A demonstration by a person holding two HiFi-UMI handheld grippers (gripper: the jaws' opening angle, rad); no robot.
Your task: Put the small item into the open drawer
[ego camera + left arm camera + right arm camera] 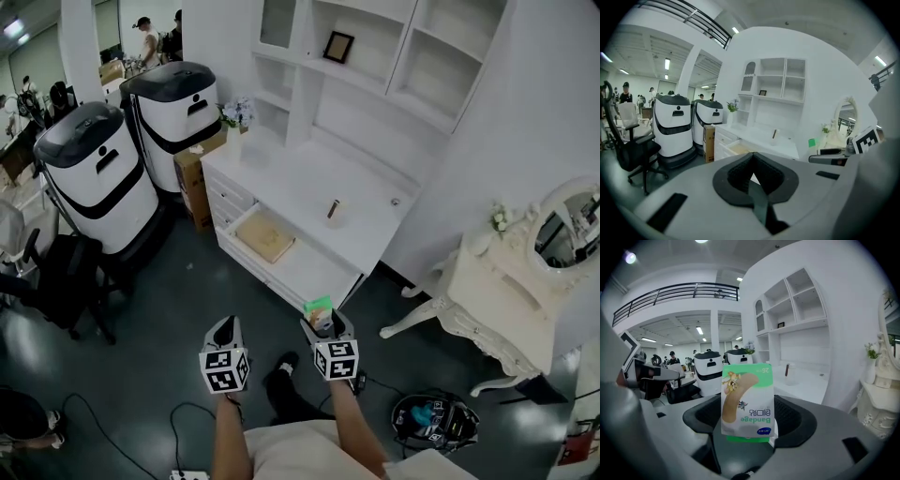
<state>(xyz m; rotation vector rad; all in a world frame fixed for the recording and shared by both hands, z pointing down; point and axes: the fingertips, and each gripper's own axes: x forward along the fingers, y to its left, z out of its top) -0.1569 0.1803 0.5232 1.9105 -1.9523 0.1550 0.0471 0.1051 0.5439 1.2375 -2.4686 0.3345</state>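
My right gripper (323, 323) is shut on a small green-and-white bandage box (748, 401), which stands upright between its jaws; the box (320, 309) shows in the head view just short of the drawer's near end. The open drawer (281, 253) sticks out of the white cabinet (319, 187) and holds a tan flat item (265, 236). My left gripper (223, 333) hangs beside the right one, over the dark floor, jaws closed with nothing between them (754, 180).
Two white robot units (98, 169) stand left of the cabinet with a cardboard box (192, 173). A black chair (56, 281) sits at the left. A white vanity table with mirror (525, 281) is at the right. A helmet (433, 422) and cables lie on the floor.
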